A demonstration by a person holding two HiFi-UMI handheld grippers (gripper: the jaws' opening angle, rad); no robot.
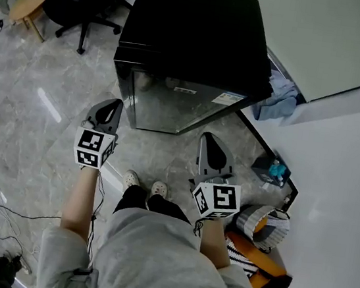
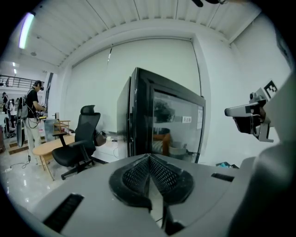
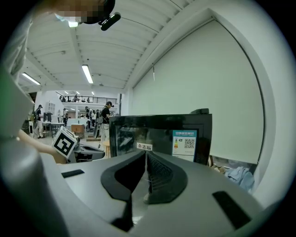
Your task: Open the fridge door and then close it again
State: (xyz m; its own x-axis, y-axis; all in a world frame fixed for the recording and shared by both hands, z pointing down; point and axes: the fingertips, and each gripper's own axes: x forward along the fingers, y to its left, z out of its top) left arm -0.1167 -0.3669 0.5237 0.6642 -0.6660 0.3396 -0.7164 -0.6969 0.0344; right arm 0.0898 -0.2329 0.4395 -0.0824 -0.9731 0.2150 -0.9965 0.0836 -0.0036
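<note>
Right now the black fridge (image 1: pixel 195 36) stands on the floor just ahead of the person, and its glass door (image 1: pixel 172 102) looks flush with the body, so shut. The left gripper (image 1: pixel 112 105) and right gripper (image 1: pixel 208 141) hover short of it, touching nothing. The left fingers (image 2: pixel 162 173) are pressed together on nothing, and so are the right fingers (image 3: pixel 159 173). Judging by this, either the opening is not yet begun or the whole job is done; the pictures alone do not settle which. On the door sit a small white sticker (image 3: pixel 144 146) with dark characters, possibly Chinese and too small to read, and a blue energy label (image 3: pixel 185 144) with a QR code.
</note>
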